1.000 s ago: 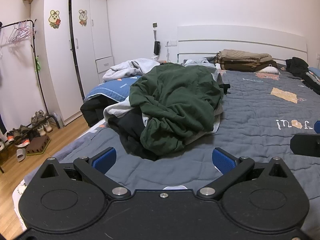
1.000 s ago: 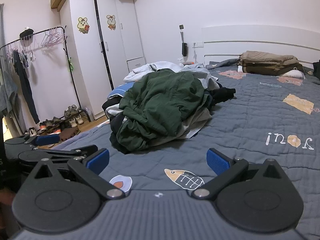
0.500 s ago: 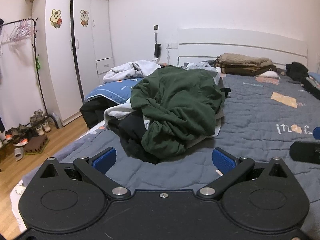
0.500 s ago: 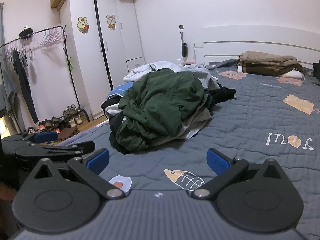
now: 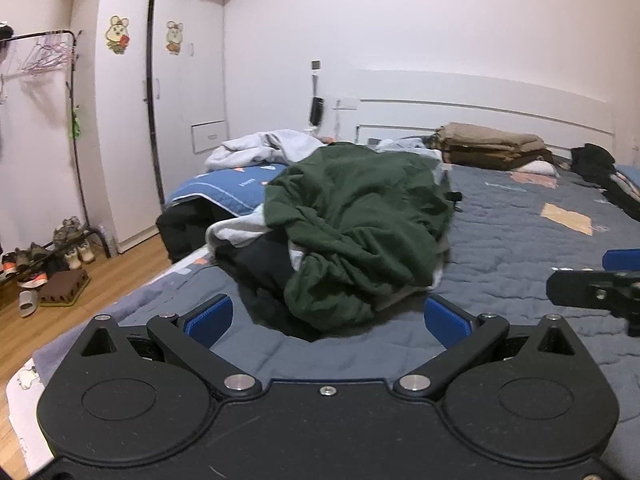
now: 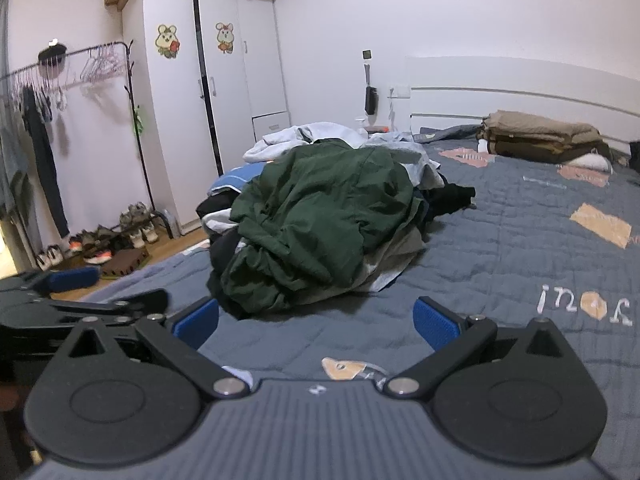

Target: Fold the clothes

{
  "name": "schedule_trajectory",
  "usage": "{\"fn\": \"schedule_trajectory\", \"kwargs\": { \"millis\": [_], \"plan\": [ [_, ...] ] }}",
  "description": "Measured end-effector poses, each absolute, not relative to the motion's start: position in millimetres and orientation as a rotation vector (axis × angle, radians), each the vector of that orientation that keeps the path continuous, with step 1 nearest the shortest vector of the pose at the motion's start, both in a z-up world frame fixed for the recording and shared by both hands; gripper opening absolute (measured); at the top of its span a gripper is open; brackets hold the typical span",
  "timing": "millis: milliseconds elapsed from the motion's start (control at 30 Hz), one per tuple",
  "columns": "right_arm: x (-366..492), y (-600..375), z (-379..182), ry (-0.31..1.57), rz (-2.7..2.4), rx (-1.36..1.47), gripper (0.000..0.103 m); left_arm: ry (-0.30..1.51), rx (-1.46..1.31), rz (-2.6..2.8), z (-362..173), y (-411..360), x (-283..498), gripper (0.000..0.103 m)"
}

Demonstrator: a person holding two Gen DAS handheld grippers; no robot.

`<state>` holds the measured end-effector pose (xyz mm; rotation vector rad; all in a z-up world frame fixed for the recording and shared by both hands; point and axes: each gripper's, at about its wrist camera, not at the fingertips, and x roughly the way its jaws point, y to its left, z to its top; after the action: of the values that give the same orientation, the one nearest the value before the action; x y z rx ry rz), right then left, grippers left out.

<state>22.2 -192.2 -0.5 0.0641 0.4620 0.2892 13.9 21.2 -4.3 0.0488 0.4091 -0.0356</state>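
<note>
Left wrist view: left gripper (image 5: 327, 318) spread, empty | right gripper (image 6: 316, 320) spread, empty | green garment (image 5: 360, 228) crumpled atop clothes pile (image 6: 320, 220), just ahead of both tools | judged soft, light, limp, likely tangled with layers below | pinch a raised fold near its front edge

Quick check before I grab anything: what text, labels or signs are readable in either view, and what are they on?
"inor" as it reads from here, probably upside down: white letters with an orange shape in place of one, on the grey quilt.
Small white word on the blue blanket: too blurred to read.
Cartoon animal stickers on the wardrobe: pictures only, no words.
Nothing readable on the green garment or either gripper.
</note>
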Motion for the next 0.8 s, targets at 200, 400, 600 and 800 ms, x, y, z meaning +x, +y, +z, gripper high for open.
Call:
{"fn": "schedule_trajectory", "kwargs": {
  "millis": [200,400,600,800],
  "plan": [
    [70.5,-178.5,-22.5,0.481,0.333,0.034,0.103,0.393,0.012,-0.01,-5.6,46.1,31.5,0.103],
    [118.7,-156.8,-42.5,0.492,0.374,-0.024,0.101,0.408,-0.062,-0.029,-10.8,71.5,53.9,0.103],
    [167.5,-138.8,-57.6,0.496,0.367,-0.07,0.101,0.419,-0.089,-0.097,-24.0,78.1,77.8,0.103],
    [207.9,-123.0,-70.6,0.509,0.37,-0.109,0.101,0.462,-0.184,-0.094,-31.5,87.7,93.0,0.103]
  ]
}}
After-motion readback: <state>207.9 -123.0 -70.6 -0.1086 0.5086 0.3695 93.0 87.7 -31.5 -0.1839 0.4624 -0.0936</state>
